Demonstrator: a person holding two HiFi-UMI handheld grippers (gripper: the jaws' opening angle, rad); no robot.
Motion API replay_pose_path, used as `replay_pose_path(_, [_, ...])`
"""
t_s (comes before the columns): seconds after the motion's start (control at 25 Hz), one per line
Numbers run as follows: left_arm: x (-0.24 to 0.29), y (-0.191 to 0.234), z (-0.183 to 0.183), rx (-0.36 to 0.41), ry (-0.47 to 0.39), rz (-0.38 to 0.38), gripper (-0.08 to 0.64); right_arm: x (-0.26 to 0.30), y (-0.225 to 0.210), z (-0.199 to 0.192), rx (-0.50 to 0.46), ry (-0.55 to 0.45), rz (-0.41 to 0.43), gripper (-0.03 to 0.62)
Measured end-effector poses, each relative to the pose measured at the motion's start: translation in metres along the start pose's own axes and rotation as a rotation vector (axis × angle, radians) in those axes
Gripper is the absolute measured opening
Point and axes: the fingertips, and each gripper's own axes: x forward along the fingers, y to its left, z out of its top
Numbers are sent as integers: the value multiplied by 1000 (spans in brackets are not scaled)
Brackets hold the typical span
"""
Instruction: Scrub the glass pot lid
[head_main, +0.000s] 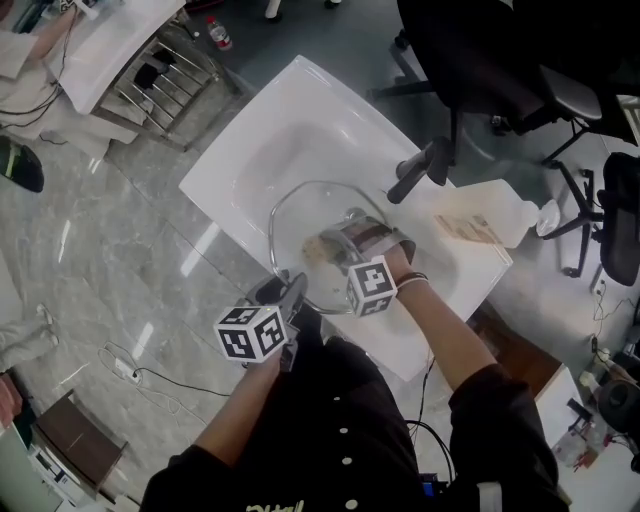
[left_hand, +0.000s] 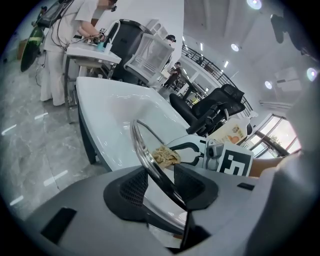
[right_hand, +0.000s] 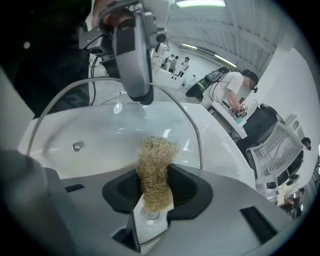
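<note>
Glass pot lid, stood on edge over white sink, prob. to catch drips: L gripper nips its rim w/ jaws part-closed to steady it, R gripper clamped tight on tan fibre scrubber, tip against glass for scrubbing
</note>
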Motion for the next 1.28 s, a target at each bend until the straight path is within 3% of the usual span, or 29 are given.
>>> replay_pose_path(0.24, [0,0,0,-16,-8,8,179,-16,23,-2,-46,14,22,145])
replay_pose_path(0.64, [-2,-1,-1,-44,-22,3,173,-50,68,-13,-21,36,83,146])
replay_pose_path(1.0, [-1,-2,-2,-41,-10,19,167,-78,105,-32,-58,85,254,146])
replay_pose_path(1.28, [0,-1,0,-56,-19,15,166,-91,109,-33,-72,105,387,145])
